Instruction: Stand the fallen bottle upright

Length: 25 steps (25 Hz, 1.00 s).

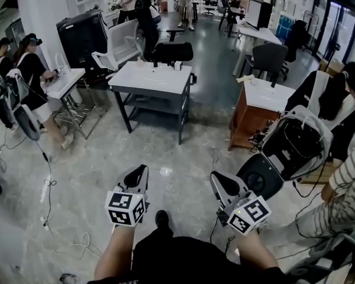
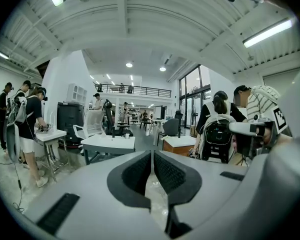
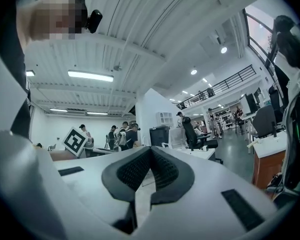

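No bottle is clear in any view. Only two small items, too small to identify, stand on the white-topped table (image 1: 148, 78) ahead across the floor. My left gripper (image 1: 139, 171) is held low in front of me, shut, with nothing between its pads. My right gripper (image 1: 215, 181) is beside it to the right, also shut and holding nothing. In the left gripper view the left gripper (image 2: 152, 156) points level toward that table (image 2: 107, 143). In the right gripper view the right gripper (image 3: 150, 151) has its dark pads pressed together, with the table (image 3: 204, 154) beyond to the right.
A black office chair (image 1: 172, 52) stands behind the table. A wooden cabinet (image 1: 254, 114) is at the right, with a seated person in a striped sleeve (image 1: 343, 188) beside a backpack (image 1: 296, 141). Cables (image 1: 47, 185) lie on the floor at left, near people at a desk (image 1: 65, 81).
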{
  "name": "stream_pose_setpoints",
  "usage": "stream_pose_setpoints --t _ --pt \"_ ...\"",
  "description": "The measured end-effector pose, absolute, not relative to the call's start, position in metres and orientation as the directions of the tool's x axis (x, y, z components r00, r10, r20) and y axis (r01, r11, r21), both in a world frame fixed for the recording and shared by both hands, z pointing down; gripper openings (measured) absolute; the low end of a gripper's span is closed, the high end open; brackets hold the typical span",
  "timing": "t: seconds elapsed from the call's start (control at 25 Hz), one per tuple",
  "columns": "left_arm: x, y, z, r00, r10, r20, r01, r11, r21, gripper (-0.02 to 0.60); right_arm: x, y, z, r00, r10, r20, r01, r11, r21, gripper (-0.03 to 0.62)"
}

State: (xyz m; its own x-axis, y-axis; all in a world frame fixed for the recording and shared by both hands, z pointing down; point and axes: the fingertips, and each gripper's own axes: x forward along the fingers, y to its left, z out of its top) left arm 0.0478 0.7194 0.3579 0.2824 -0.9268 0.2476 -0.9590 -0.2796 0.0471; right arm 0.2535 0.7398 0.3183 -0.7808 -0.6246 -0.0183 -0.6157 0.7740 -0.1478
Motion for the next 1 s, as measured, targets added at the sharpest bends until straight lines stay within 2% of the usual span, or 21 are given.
stream_pose_setpoints --t 0.44,1.0 --pt "0.009 0.603 0.374 0.331 -0.914 0.234 -0.943 -0.318 0.094 0.032 0.207 0.634 0.325 -0.758 -0.652 0.020 -0.650 0.750 -0.122 0.012" --pt "-0.117 0.402 0.374 0.380 -0.892 0.244 -0.925 -0.364 0.110 0.032 0.063 0.444 0.320 -0.750 -0.656 0.078 -0.661 0.743 -0.108 0.014"
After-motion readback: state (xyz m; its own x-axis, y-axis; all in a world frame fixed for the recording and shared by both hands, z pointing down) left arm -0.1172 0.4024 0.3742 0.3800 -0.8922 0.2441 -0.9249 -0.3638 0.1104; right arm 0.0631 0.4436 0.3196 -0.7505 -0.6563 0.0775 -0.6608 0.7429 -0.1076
